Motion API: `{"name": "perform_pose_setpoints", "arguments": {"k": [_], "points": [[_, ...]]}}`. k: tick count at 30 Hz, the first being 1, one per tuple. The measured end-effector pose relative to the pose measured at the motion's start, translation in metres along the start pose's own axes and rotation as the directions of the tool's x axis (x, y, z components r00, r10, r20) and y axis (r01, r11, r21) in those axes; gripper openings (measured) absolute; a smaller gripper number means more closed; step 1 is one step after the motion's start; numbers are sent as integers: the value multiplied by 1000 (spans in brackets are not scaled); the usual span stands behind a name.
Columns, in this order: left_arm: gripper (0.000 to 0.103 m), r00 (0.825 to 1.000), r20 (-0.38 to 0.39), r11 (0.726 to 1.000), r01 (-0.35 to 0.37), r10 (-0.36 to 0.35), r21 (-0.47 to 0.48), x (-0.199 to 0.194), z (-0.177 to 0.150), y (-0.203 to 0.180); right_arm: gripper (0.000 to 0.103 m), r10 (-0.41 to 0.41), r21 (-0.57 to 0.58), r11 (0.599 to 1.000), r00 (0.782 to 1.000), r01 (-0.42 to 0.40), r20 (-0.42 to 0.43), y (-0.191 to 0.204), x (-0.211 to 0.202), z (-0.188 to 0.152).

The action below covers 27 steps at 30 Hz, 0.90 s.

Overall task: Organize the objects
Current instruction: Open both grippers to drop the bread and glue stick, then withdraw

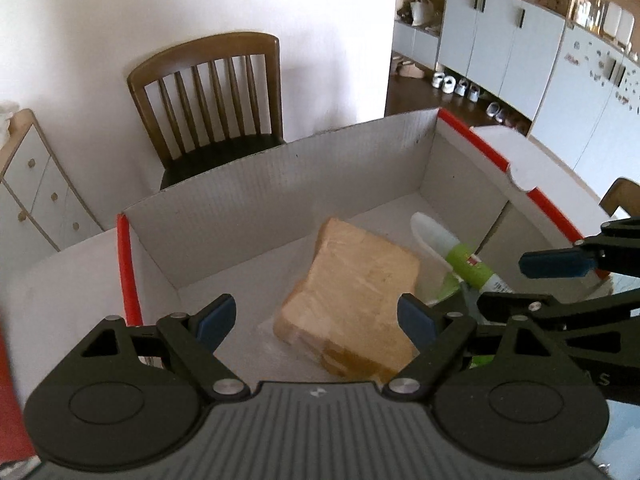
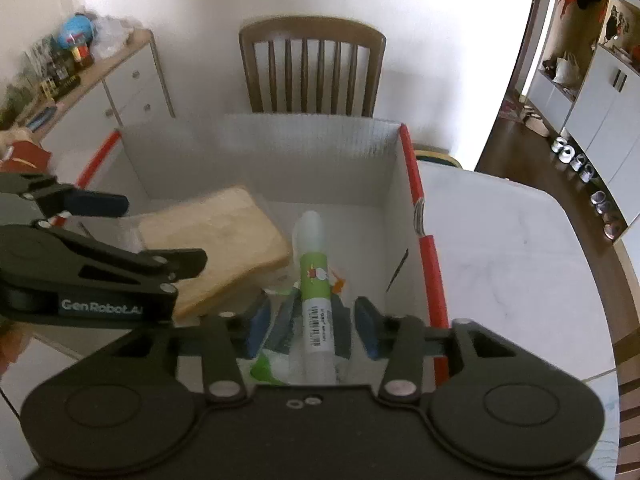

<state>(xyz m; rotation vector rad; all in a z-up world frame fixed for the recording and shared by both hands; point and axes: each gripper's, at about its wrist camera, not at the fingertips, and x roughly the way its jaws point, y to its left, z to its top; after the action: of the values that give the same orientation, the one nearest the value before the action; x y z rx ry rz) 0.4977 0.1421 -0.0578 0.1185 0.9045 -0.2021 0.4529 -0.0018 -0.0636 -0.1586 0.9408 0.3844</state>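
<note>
An open cardboard box with red edges stands on the white table; it also shows in the right wrist view. Inside lies a bagged stack of sliced bread, also seen from the right wrist, beside a white and green tube. My left gripper is open above the bread, its pads either side of the near end, touching nothing. My right gripper is open around the lower end of the tube, which lies on a green and white packet.
A wooden chair stands behind the box against the white wall. A low white drawer unit with clutter on top is at the left. The table top extends right of the box. Cupboards and shoes line the far right.
</note>
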Motion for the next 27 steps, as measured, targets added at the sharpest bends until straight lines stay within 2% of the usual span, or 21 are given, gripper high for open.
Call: {"name": "perform_pose_setpoints", "arguments": {"k": [11,22,27], "points": [[88,997,71,999,43,-42,-14,-39,0,-6,51,-4,-3,1000,998,4,61,3,-40,-1],[88,991,115,997,70,-66,-29,-86,-10,-17,55,28,-32,999,991,-24,128,1,-91,-23],[88,990,134,998,55,-51,-28,-112,-20,-28,56,55,-51,998,987,-47,154,-4,-112,-37]]}}
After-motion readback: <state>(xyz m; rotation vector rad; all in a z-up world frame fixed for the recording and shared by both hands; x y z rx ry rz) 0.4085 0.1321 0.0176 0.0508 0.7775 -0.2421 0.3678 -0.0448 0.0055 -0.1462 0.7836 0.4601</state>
